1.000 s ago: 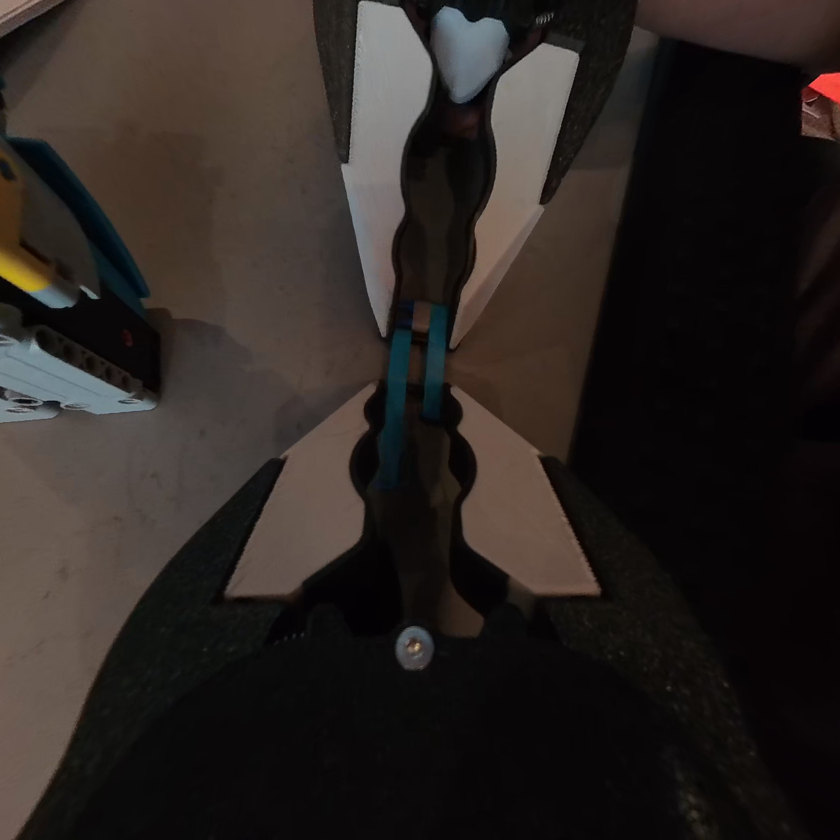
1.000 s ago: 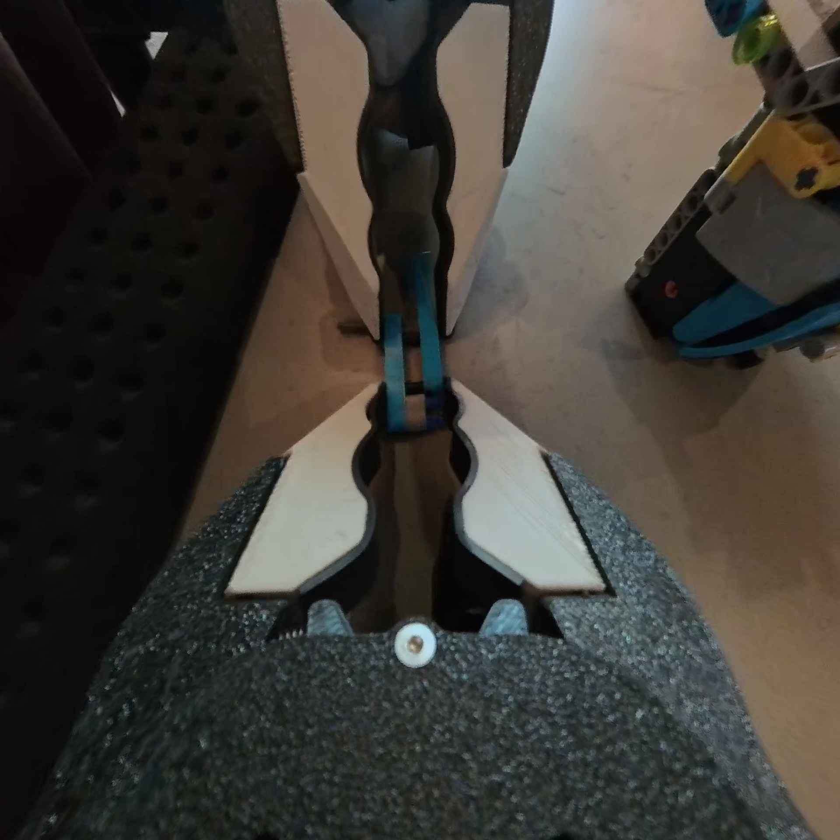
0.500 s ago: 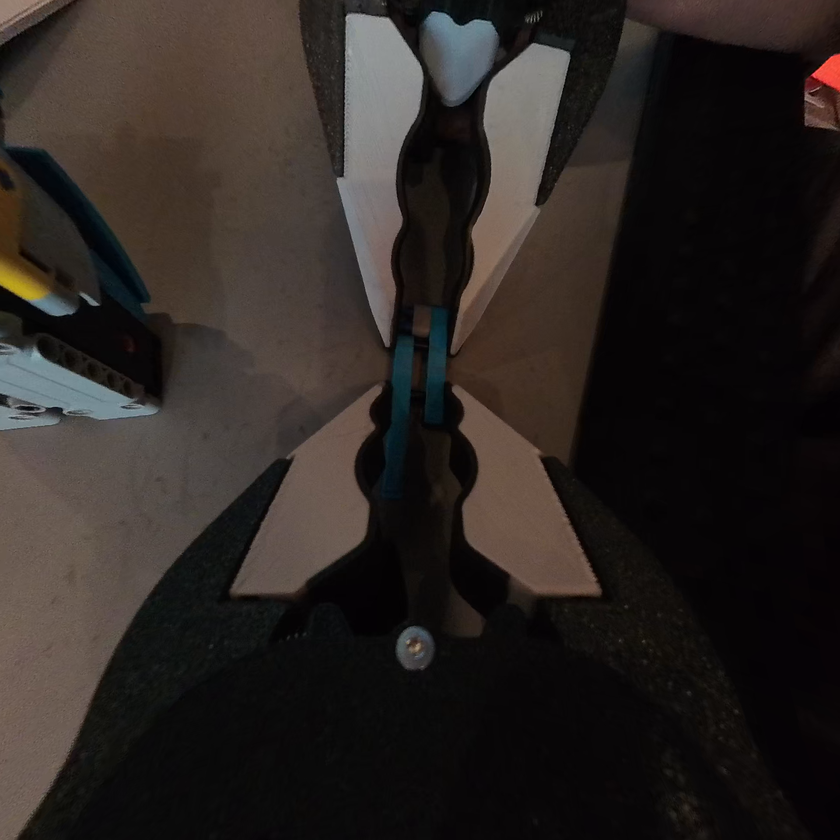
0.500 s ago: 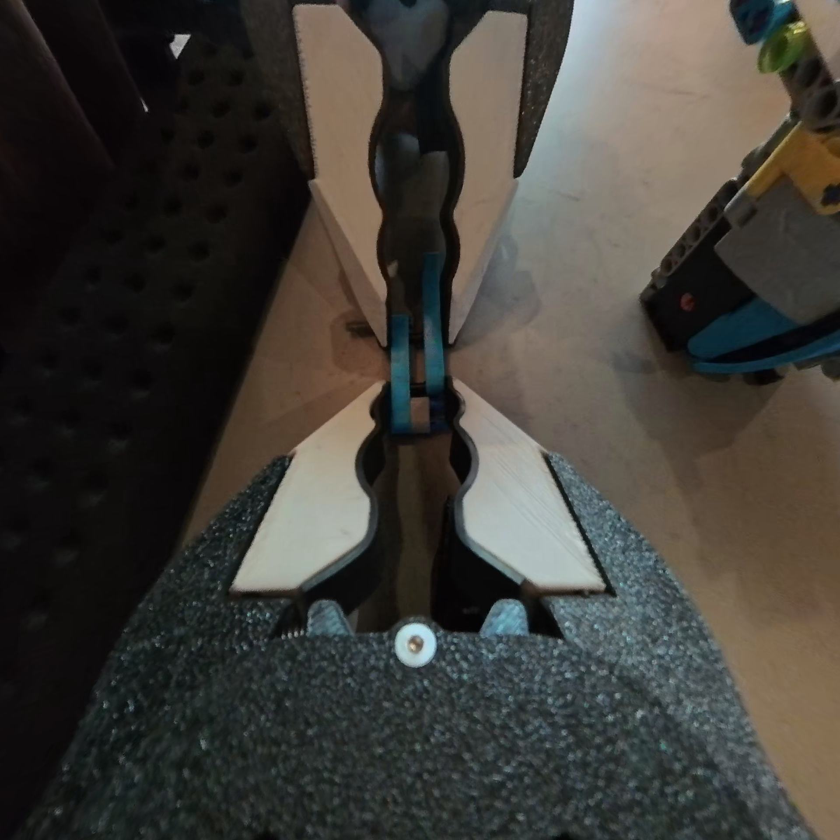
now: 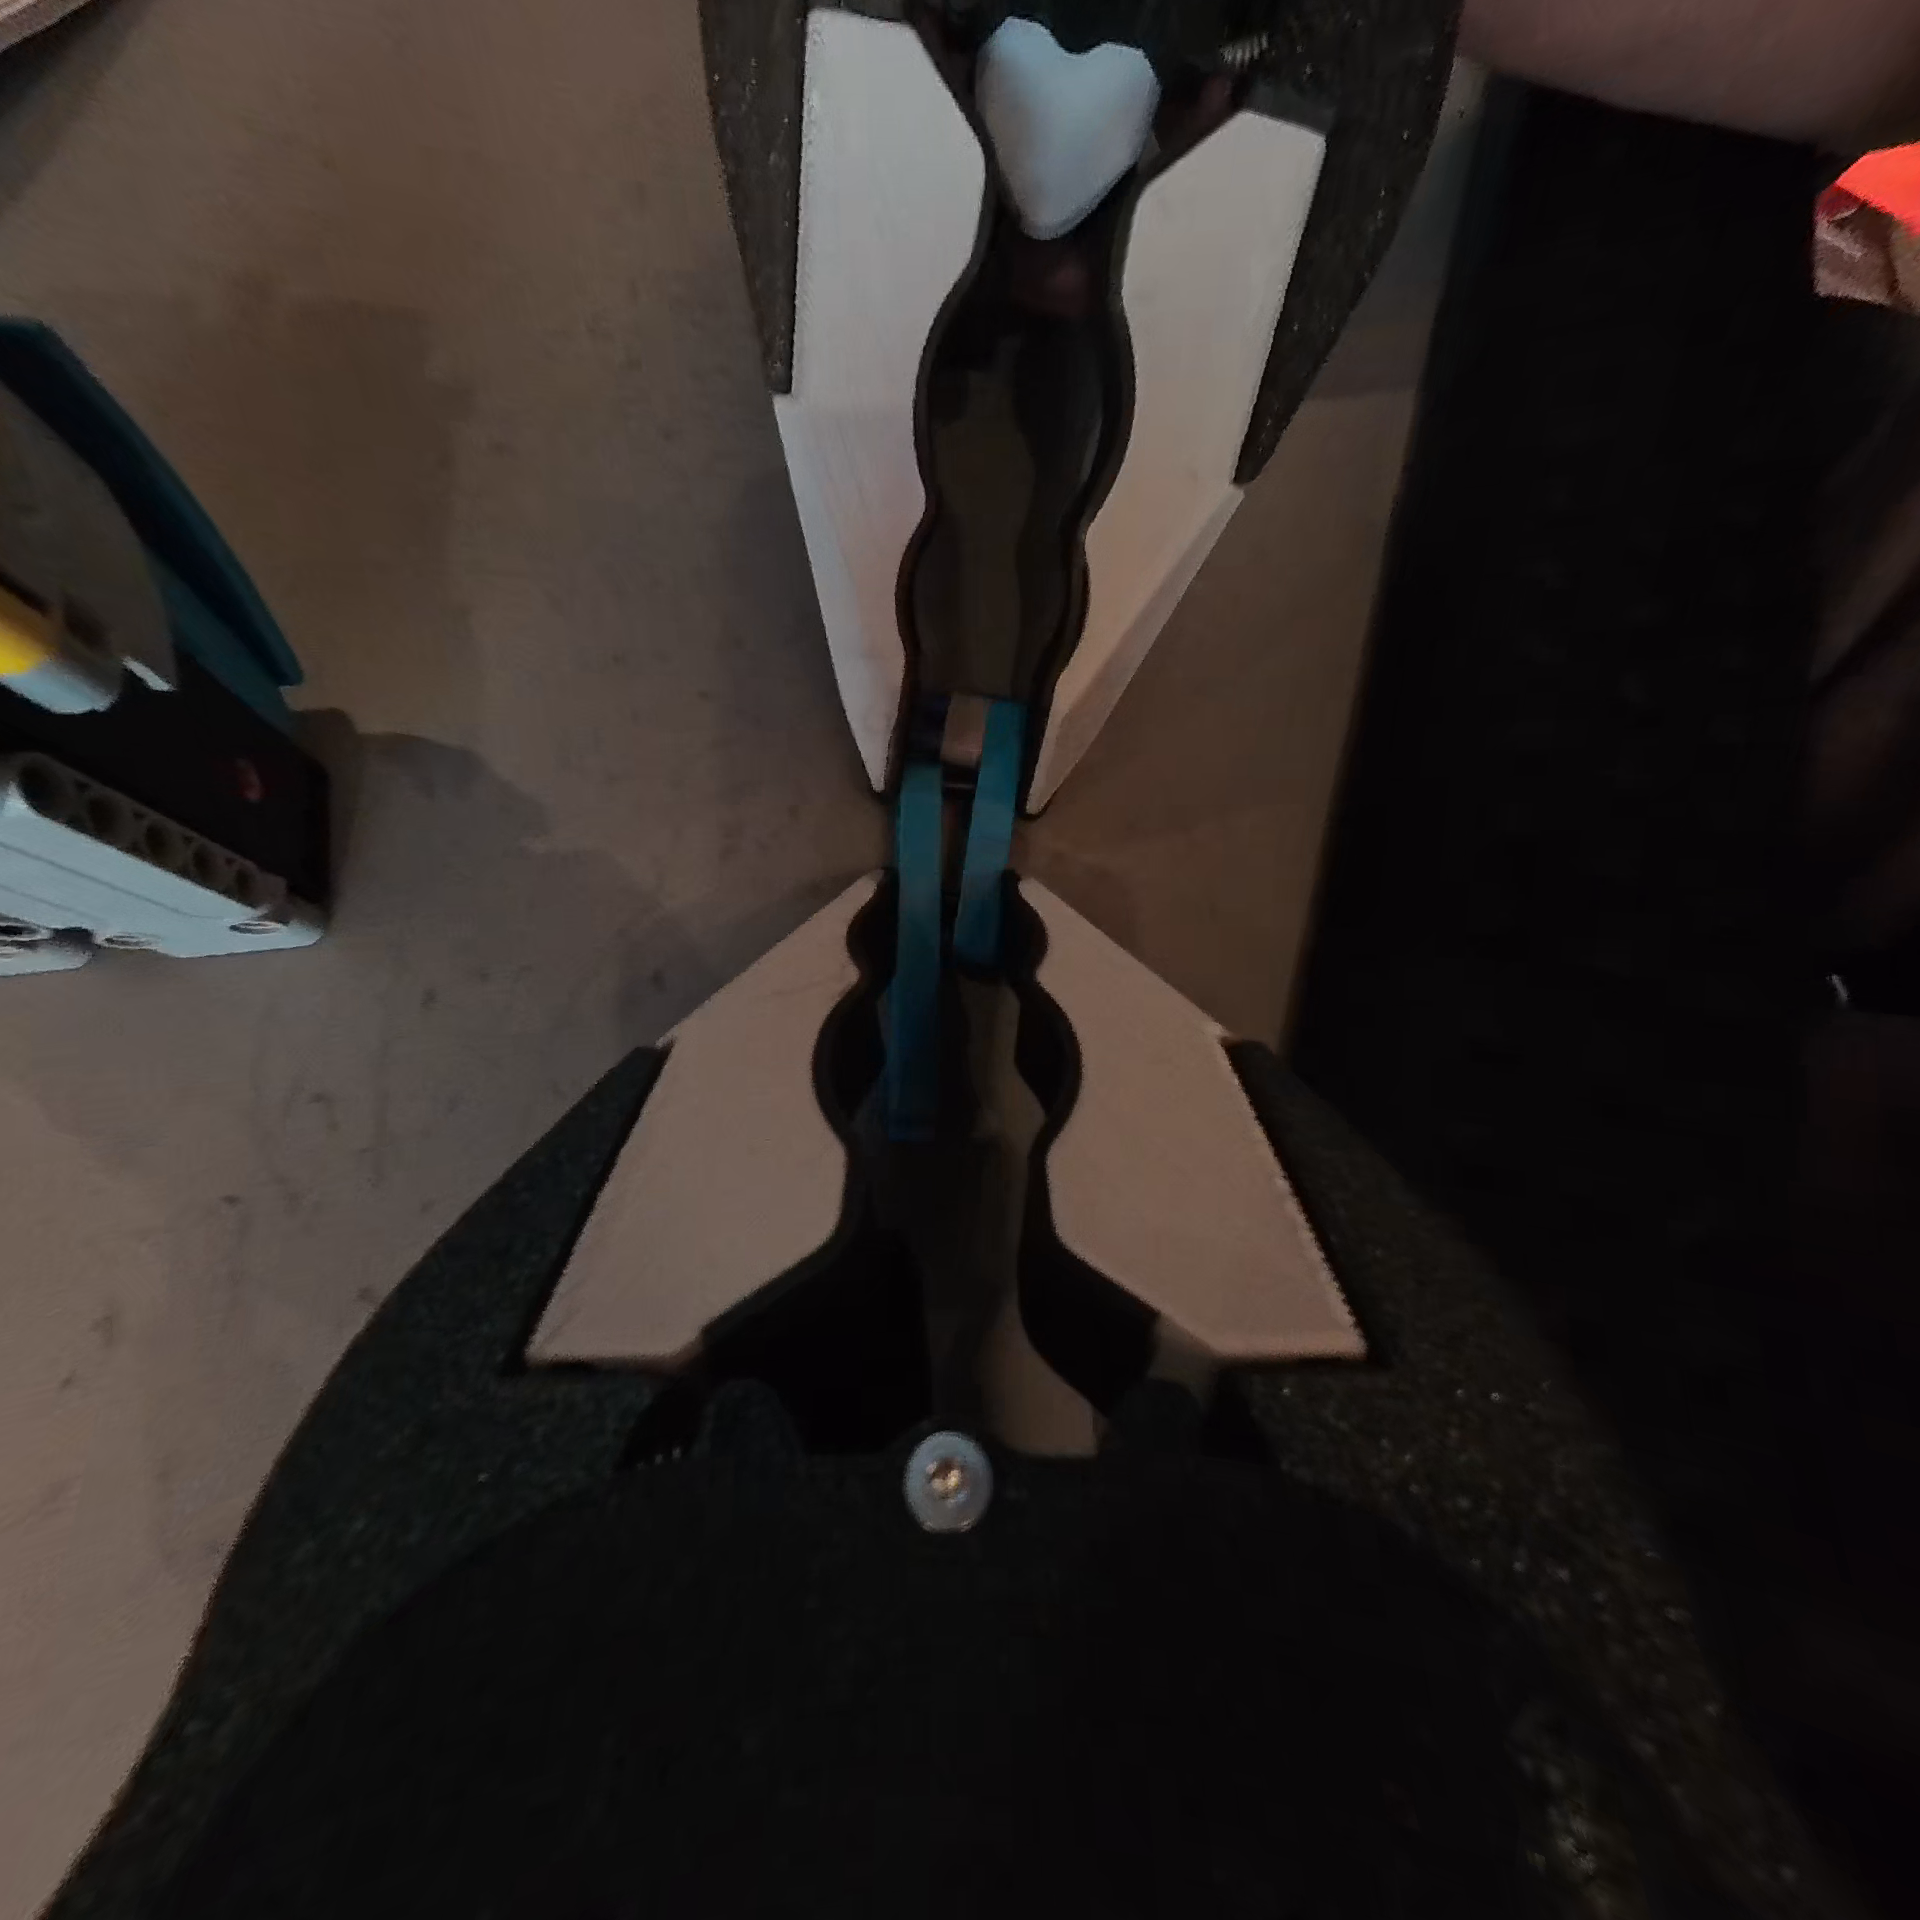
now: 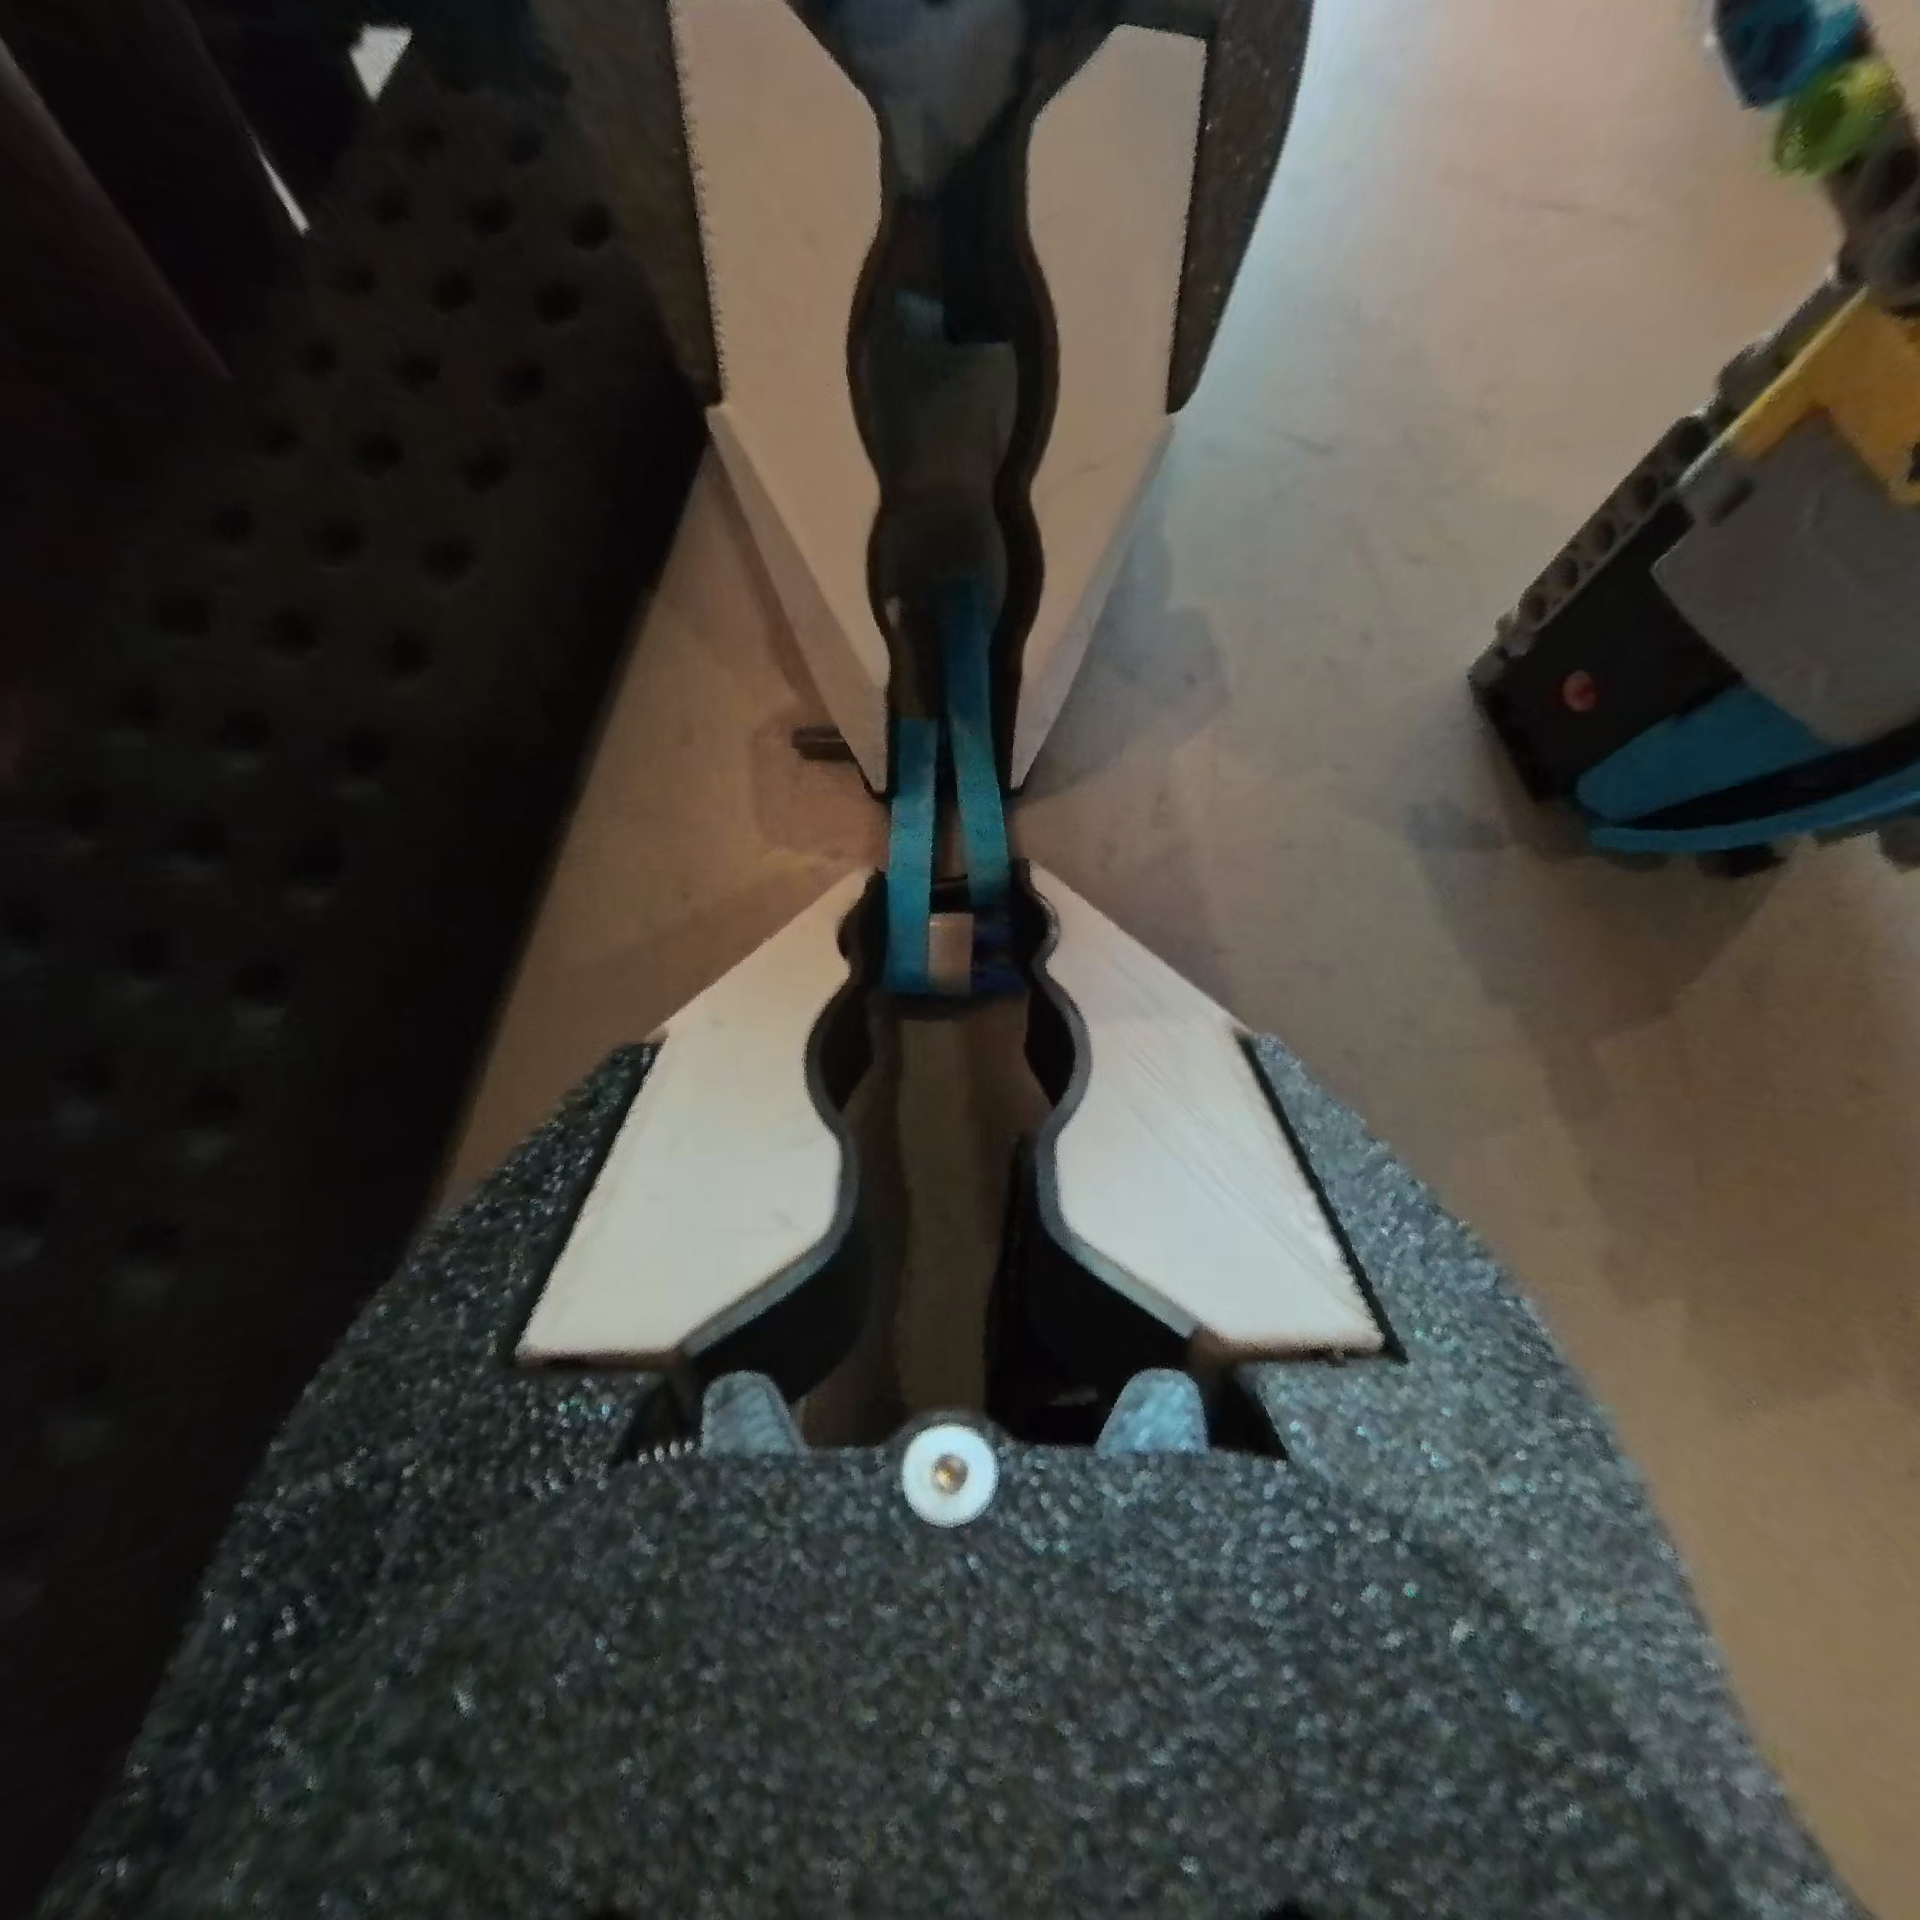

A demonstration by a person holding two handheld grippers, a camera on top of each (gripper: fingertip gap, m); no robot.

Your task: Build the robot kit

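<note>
Teal plastic, in two thin strips joined by a dark pin, makes up the small teal piece held between both grippers. The left gripper and the right gripper face each other tip to tip just above the tan tabletop, and each has its jaws closed on one end of the piece, which bridges the short gap between the two sets of white fingers.

In the right wrist view the two strips cross in a narrow V, so the joint appears free to pivot.

Handling judgement: the piece looks light and rigid, with smooth faces that could slip under a weak pinch. Hold is best taken on the flat strip faces close to the ends, clear of the pin.

To the side, well apart, a brick-built model in grey, yellow, black and teal stands on the tabletop. A dark perforated panel borders the table edge.
</note>
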